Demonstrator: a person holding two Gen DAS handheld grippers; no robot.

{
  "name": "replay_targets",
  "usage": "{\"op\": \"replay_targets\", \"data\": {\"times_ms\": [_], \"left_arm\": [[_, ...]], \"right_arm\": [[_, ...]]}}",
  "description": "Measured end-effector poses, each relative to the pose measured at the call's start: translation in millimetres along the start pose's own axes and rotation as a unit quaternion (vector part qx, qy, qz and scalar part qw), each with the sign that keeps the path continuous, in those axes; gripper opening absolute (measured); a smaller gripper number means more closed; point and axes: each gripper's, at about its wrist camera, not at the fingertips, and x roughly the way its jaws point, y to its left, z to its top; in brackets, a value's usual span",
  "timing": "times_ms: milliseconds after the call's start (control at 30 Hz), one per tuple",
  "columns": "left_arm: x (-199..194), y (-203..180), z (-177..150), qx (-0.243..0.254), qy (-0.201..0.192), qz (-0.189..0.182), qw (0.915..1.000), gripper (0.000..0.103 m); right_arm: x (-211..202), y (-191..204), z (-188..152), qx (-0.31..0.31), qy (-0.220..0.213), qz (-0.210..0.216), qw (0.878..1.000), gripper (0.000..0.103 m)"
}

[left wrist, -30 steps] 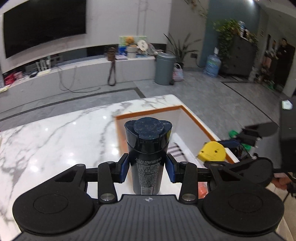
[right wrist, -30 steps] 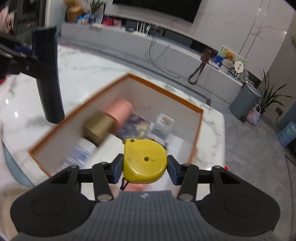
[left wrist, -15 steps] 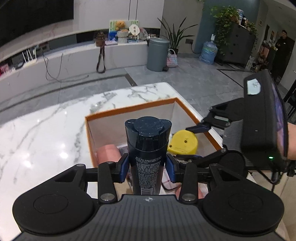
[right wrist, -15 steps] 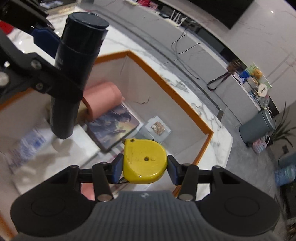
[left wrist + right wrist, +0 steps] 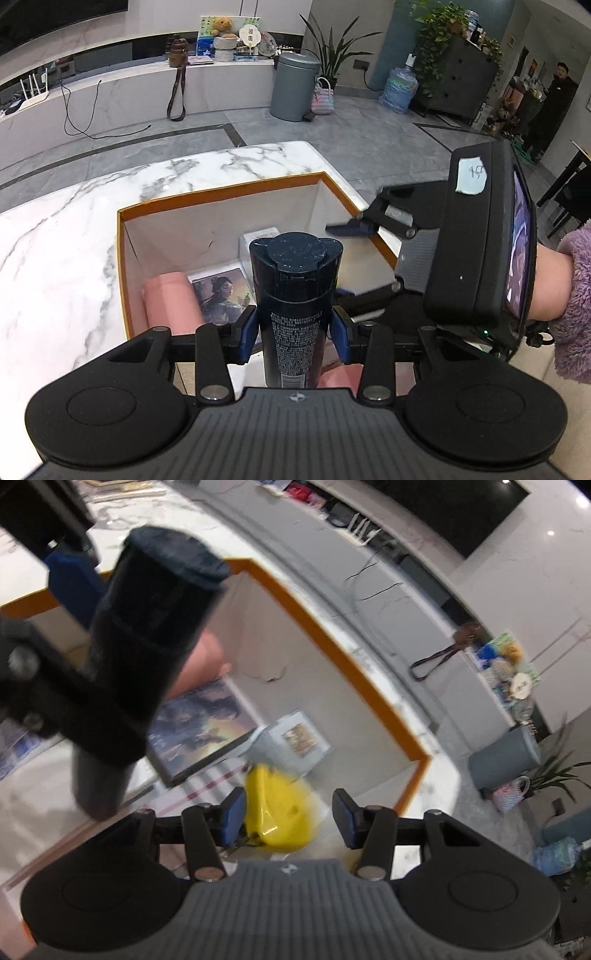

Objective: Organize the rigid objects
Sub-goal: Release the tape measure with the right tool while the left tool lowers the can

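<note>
My left gripper [image 5: 294, 332] is shut on an upright dark blue bottle [image 5: 295, 295] and holds it over the orange-rimmed white box [image 5: 221, 195]. The bottle also shows blurred in the right wrist view [image 5: 147, 627]. My right gripper [image 5: 290, 818] is open above the box's right part [image 5: 351, 664]. The yellow tape measure [image 5: 277, 812] is blurred just below its pads, free of them, inside the box. The right gripper's body [image 5: 461, 251] shows at the right in the left wrist view.
In the box lie a pink cylinder [image 5: 170, 302], a picture book [image 5: 221, 295], a small white box [image 5: 299, 738] and a striped cloth [image 5: 207, 782]. The box stands on a marble table [image 5: 55, 258] near its far right corner.
My right gripper has opened and let go of the yellow tape measure, which drops into the box. My left gripper has moved further over the box with the bottle.
</note>
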Motion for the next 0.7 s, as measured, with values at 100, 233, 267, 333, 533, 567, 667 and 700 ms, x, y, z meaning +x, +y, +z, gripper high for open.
{"op": "replay_targets", "data": {"times_ms": [100,233,267,333,533,567,667,700], "left_arm": [[-2.0,-0.1,2.3,-0.006,0.006,-0.004,1.0,0.047],[-12.4,-6.0,3.9,-0.001,0.002,-0.027,0.9996,0.047],[-13.4,-9.0,4.9,0.001,0.004,-0.034,0.9994,0.047],[-13.2,-14.2,5.4,-0.003,0.014,-0.046,0.9988,0.047],[6.5,-23.8,-0.5,-0.035,0.057,-0.105,0.9922,0.047],[12.2,-24.8,-2.1,-0.038,0.065,-0.109,0.9912,0.047],[31.0,-28.0,-7.8,-0.05,0.091,-0.115,0.9879,0.047],[38.2,-26.6,-9.5,-0.059,0.104,-0.126,0.9848,0.047]], "right_arm": [[-9.7,-10.5,-2.2,0.023,-0.021,-0.006,1.0,0.055],[-35.1,-22.1,-6.2,0.073,-0.048,-0.022,0.996,0.057],[-40.4,-23.2,-7.1,0.077,-0.051,-0.032,0.995,0.057],[-51.7,-24.8,-8.9,0.076,-0.061,-0.058,0.994,0.056],[-71.0,-39.1,-14.8,0.1,-0.048,-0.083,0.99,0.056],[-72.7,-40.0,-16.4,0.106,-0.045,-0.084,0.99,0.056],[-74.5,-38.8,-21.5,0.114,-0.038,-0.074,0.99,0.056],[-73.6,-37.5,-23.4,0.112,-0.036,-0.073,0.99,0.056]]}}
